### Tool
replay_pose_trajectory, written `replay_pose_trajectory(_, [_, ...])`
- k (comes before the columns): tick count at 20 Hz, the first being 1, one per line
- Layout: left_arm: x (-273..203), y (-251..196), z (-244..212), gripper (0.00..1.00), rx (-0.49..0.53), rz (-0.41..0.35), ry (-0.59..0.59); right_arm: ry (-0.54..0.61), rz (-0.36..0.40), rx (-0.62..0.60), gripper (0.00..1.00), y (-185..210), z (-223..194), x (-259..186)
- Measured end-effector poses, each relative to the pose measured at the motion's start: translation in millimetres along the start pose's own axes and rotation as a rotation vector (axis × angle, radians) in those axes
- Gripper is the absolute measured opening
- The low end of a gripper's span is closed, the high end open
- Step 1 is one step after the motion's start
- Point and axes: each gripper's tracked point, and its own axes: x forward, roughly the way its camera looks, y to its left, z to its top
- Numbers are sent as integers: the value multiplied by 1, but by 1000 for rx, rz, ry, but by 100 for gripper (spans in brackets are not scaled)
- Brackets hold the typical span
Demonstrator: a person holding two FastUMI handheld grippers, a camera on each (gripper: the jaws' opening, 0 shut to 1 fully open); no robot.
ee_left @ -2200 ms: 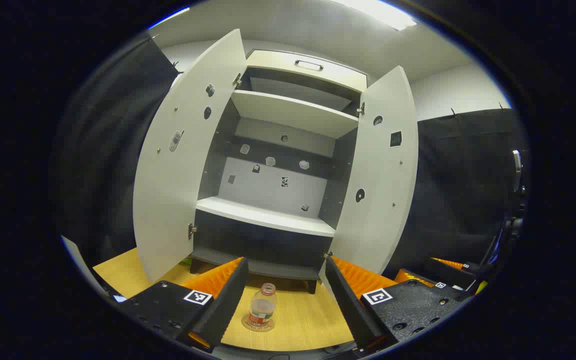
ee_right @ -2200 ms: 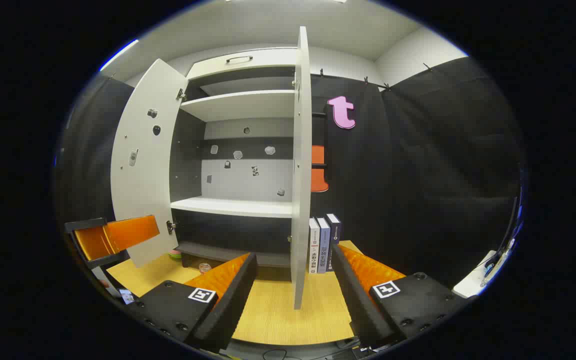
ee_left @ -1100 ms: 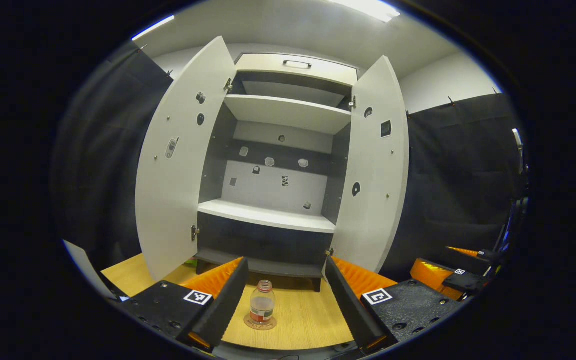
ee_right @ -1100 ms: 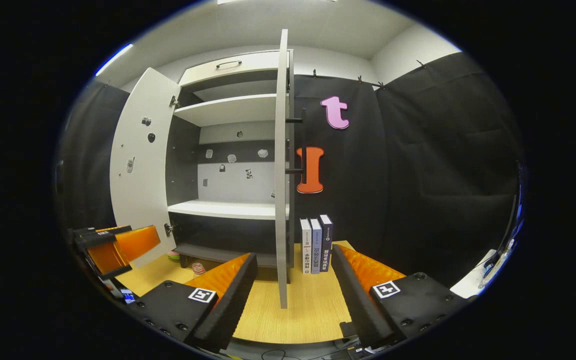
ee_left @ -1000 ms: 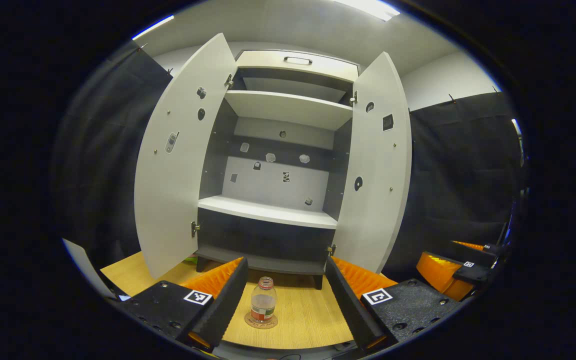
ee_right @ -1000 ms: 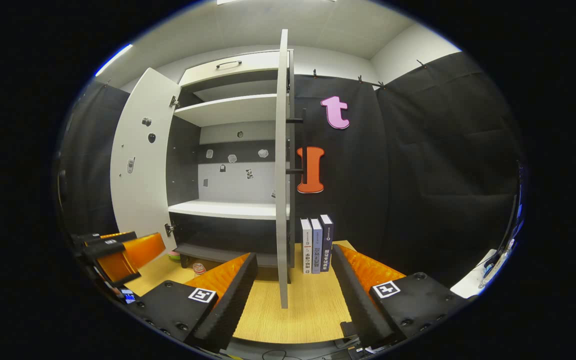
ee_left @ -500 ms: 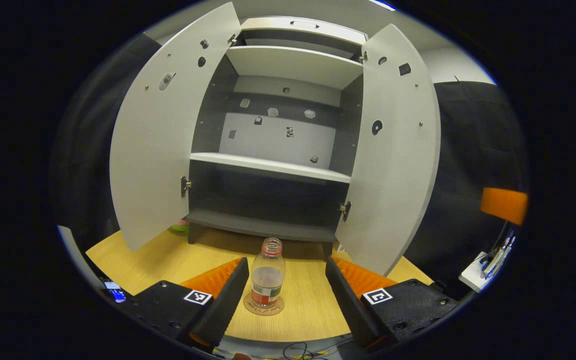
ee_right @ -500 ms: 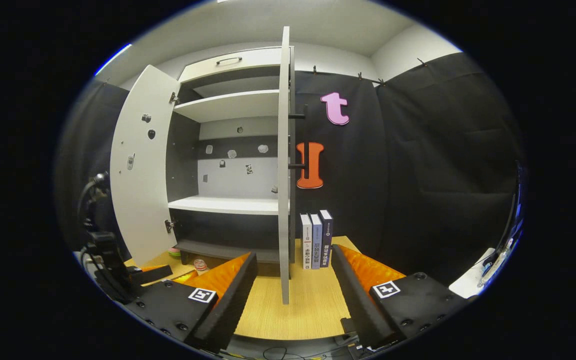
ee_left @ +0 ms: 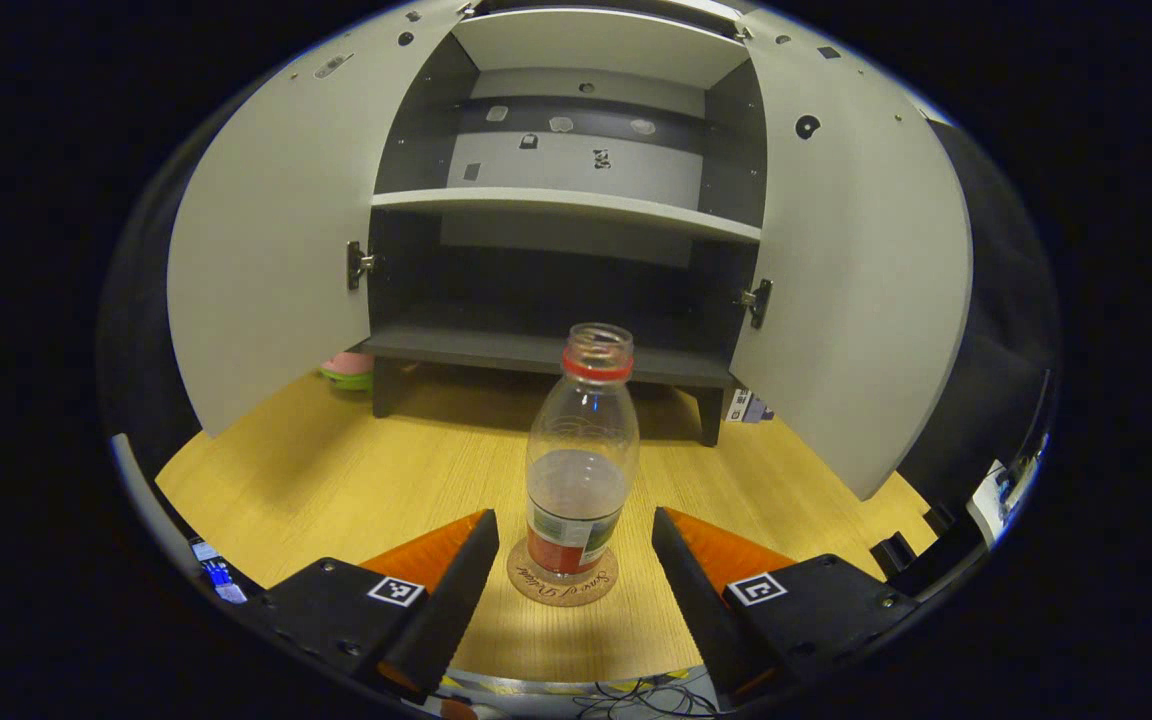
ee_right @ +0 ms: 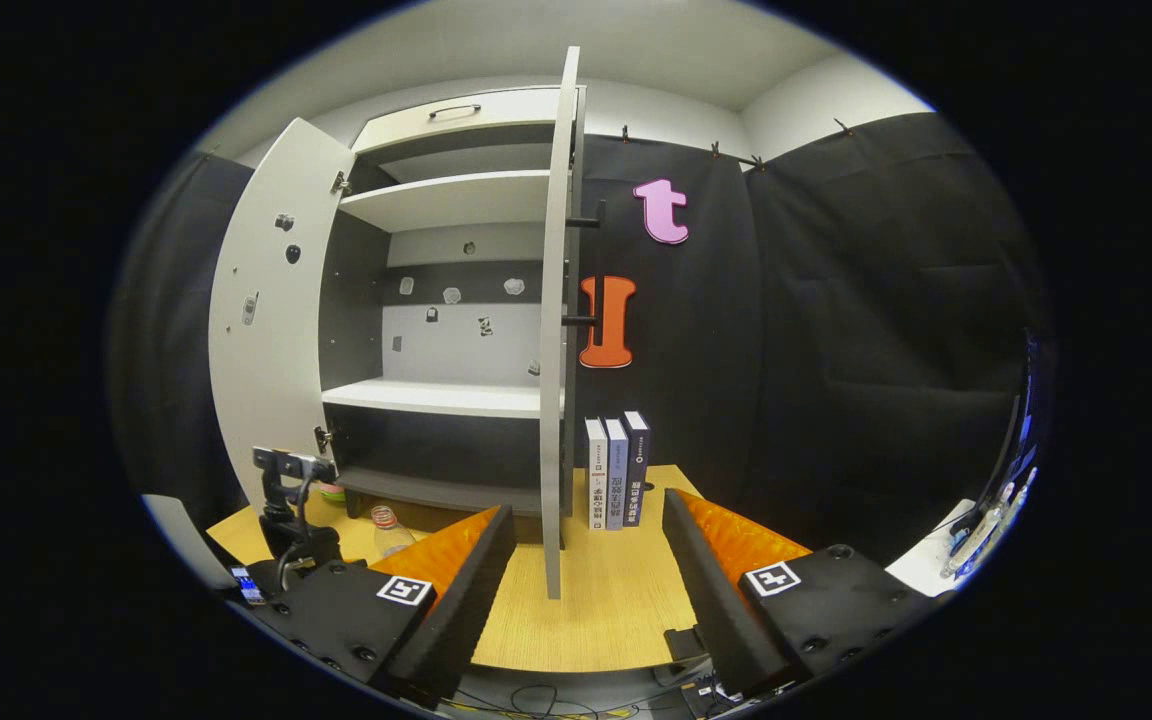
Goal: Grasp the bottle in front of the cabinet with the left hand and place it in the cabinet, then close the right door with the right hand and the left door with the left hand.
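Bottle (ee_left: 579, 470) first: it stands upright and uncapped on a round coaster (ee_left: 563, 583) on the wooden table (ee_left: 336, 480), between the spread fingers of the left gripper (ee_left: 573, 575), which flank its base without touching it. Judging by that, the step in hand is the approach for the grasp; nothing is lifted yet. The next move calls for easing a little farther forward so the pads meet the body above the label, then pinching gently, since the thin clear plastic will likely dent and what looks like a little liquid could slosh from the open neck. Farther off stands the cabinet (ee_left: 556, 200) with its left door (ee_left: 276, 240) and right door (ee_left: 856, 270) both swung wide, the dark bottom shelf (ee_left: 536, 350) lying nearest the bottle. In the right gripper view, the right gripper (ee_right: 586, 580) hangs wide open and holds nothing, facing the edge of the right door, with three books (ee_right: 616, 470) upright just beyond it.
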Motion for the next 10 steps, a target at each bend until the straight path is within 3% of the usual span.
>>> replay_pose_trajectory(10, [46,9,-38,95,-46,13,72,39,-74,-43,98,-23,-10,-2])
